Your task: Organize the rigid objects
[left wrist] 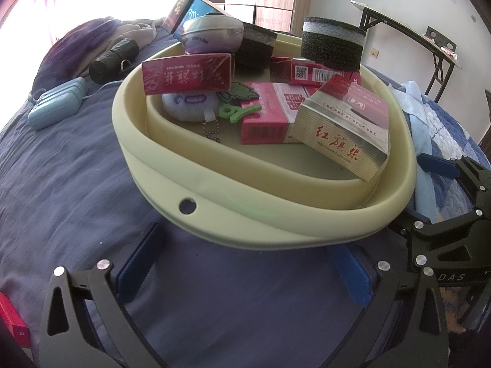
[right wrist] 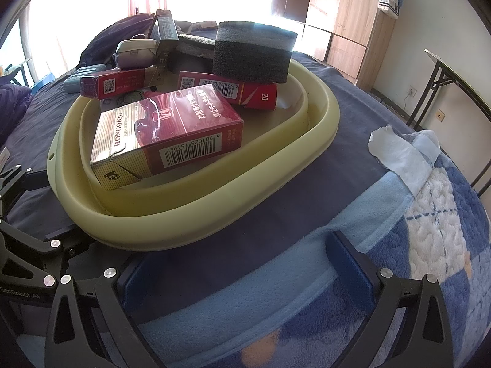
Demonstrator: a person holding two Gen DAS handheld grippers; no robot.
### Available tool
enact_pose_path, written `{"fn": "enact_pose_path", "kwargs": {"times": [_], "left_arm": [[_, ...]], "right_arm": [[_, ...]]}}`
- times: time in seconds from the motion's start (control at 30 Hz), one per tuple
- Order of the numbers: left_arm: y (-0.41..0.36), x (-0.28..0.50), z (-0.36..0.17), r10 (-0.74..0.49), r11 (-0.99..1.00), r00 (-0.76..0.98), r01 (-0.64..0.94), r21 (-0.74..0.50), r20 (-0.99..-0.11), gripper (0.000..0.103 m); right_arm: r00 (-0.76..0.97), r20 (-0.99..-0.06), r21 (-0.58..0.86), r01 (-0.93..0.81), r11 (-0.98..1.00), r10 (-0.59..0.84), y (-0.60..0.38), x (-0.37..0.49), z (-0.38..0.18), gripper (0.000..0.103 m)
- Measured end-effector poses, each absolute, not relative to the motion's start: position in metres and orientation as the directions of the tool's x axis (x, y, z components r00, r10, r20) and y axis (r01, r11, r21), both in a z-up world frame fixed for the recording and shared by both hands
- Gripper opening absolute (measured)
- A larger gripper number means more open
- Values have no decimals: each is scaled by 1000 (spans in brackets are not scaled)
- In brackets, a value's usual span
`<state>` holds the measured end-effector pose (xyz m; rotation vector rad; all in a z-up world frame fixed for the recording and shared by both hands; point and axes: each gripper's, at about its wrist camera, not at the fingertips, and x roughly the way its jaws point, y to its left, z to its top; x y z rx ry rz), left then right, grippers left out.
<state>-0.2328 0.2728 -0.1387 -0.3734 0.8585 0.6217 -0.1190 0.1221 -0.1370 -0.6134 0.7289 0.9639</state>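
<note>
**Loaded basin, both grippers spread and empty**

Here on a bed under a dark blue bedsheet (left wrist: 92, 168): a pale yellow-green collapsible plastic basin (left wrist: 276, 224), filled with small rigid things. Leaning nearest the front rim, a red-and-gold cigarette pack with silver top (right wrist: 165, 135). Beneath and beside it, a pink flat carton with a barcode (left wrist: 270, 119), lying flat. Propped on the left inner wall, a dark red long cigarette carton (left wrist: 187, 73). Toward the back, a red pack marked 20 (right wrist: 242, 90) under a black-and-grey foam cylinder (right wrist: 253, 52). Also inside: a small white plush charm on a ball chain (left wrist: 187, 105), a green plastic clip (left wrist: 236, 112), a grey-and-purple oval zip case (left wrist: 211, 35).

Outside the basin on the sheet, well apart from it: a pale blue ribbed case (left wrist: 56, 104) and a black rolled bundle (left wrist: 113, 59). At the right, a blue-and-white fleece blanket (right wrist: 429, 230) with a crumpled white tissue (right wrist: 396, 150) on top.

Just short of the near rim, left gripper (left wrist: 245, 273), jaws wide apart, grasping nothing. Low over the blanket, right gripper (right wrist: 245, 271), likewise spread and empty, beside the basin's right flank.
</note>
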Motion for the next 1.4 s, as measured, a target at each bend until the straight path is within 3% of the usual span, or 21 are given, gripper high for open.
{"fn": "enact_pose_path", "kwargs": {"times": [1.4], "left_arm": [[273,-233,-139,355,764,495,-643,-60,-793,103]], "right_arm": [[375,-779,-142,-886,441,503,122,-119,-137,103]]}}
